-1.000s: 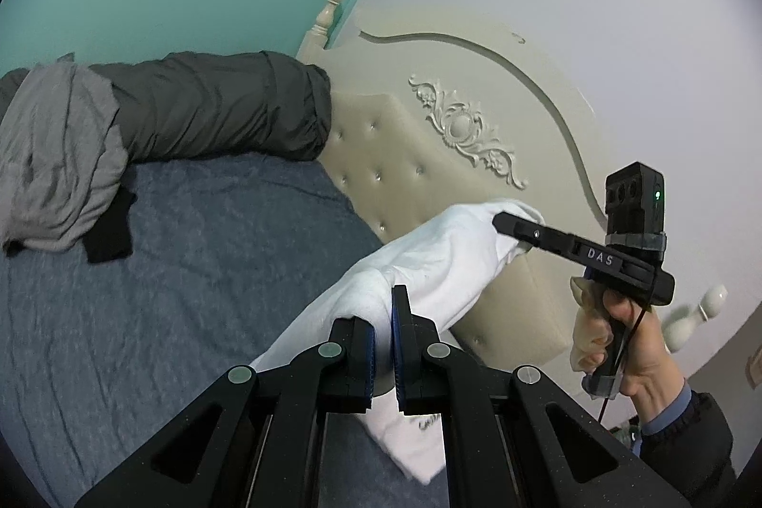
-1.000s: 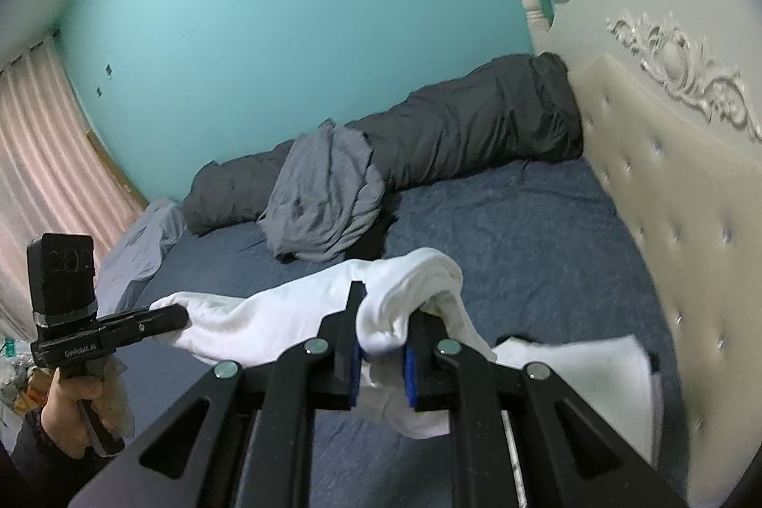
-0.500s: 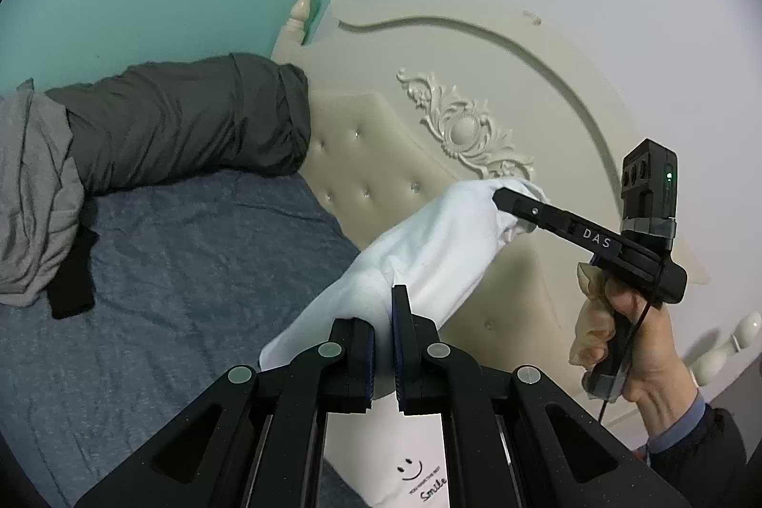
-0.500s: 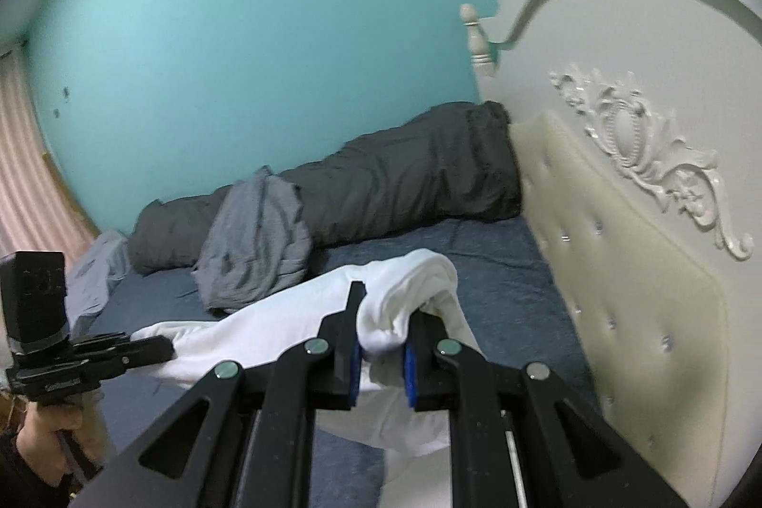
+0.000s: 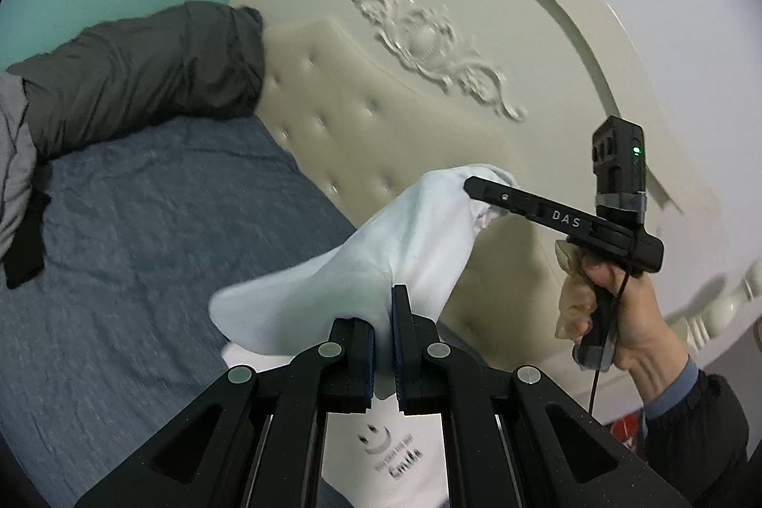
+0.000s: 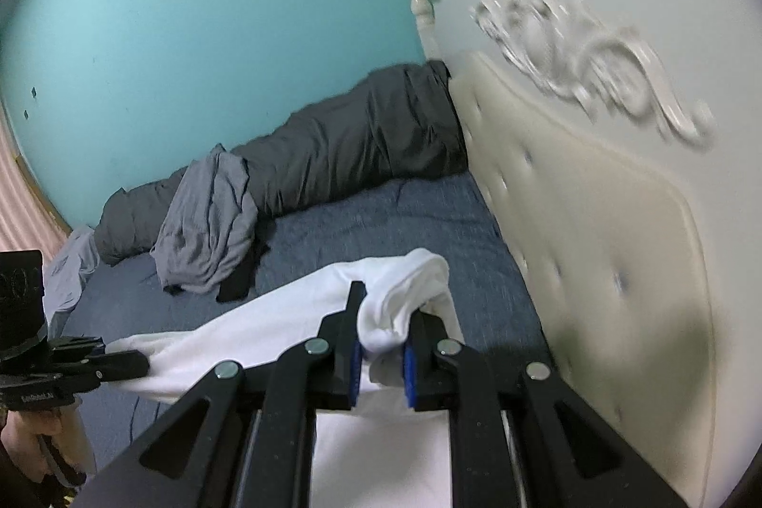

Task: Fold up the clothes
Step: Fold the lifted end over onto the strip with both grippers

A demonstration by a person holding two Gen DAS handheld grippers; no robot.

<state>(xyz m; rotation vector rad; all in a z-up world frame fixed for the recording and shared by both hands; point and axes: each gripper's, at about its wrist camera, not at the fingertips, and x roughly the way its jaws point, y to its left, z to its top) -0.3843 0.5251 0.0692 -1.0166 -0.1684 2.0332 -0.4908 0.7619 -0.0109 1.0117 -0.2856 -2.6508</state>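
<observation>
Both grippers pinch the same white garment and hold it stretched between them above the bed. Left gripper, seen from its own camera, has its blue-padded jaws pressed together on a thin edge of the cloth, which rises ahead of the fingertips and runs up and to the right to the right gripper. That one's black fingers are buried in a bunched end of the fabric; a hand grips its handle below, with a dark sleeve at the wrist.

From the right gripper, a thick white wad is clamped between the pads, jaws held a little apart by the bunch. The cloth spans away to the left to the left gripper, whose tips close on its far end.

Below both sets of fingers, more of the garment hangs or lies lower down; a small printed smile mark shows just under the left gripper.

Ahead and to the right of the grippers stands the cream tufted headboard. Farther ahead to the left, along the teal wall, lie a rolled dark grey duvet and a crumpled grey garment on the blue sheet
</observation>
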